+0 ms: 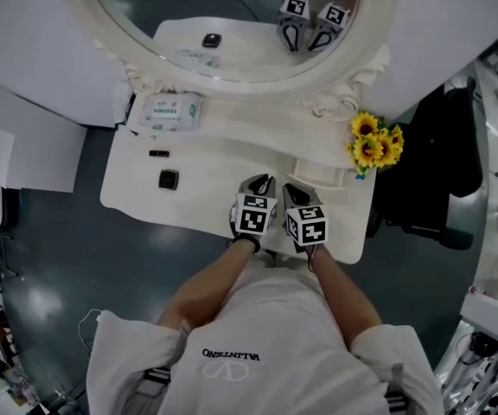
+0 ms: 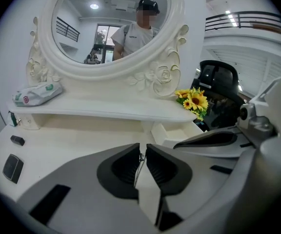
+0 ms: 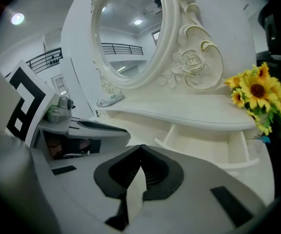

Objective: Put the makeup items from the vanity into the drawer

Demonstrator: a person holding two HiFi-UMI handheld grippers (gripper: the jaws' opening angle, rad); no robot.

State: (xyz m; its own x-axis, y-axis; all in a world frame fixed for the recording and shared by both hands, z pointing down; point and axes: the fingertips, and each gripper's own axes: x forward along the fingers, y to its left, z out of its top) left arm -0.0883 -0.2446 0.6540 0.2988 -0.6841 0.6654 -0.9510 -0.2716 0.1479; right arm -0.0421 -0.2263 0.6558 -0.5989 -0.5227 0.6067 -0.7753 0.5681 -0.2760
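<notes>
A black square compact (image 1: 169,180) (image 2: 12,167) and a small black stick-shaped item (image 1: 158,154) (image 2: 17,140) lie on the left part of the white vanity top (image 1: 214,158). The vanity's small drawer (image 1: 327,175) (image 2: 172,130) (image 3: 204,143) stands pulled out at the right, under the shelf. Both grippers hover side by side over the vanity's front edge, just in front of the drawer. My left gripper (image 1: 260,182) (image 2: 143,147) is shut with nothing in it. My right gripper (image 1: 294,190) (image 3: 141,147) is also shut and empty. The makeup items lie well to the left of both.
A pack of wet wipes (image 1: 171,111) (image 2: 37,92) (image 3: 110,100) rests on the shelf under the oval mirror (image 1: 232,24). Sunflowers (image 1: 374,141) (image 2: 193,100) (image 3: 257,94) stand at the shelf's right end. A black chair (image 1: 439,171) is right of the vanity.
</notes>
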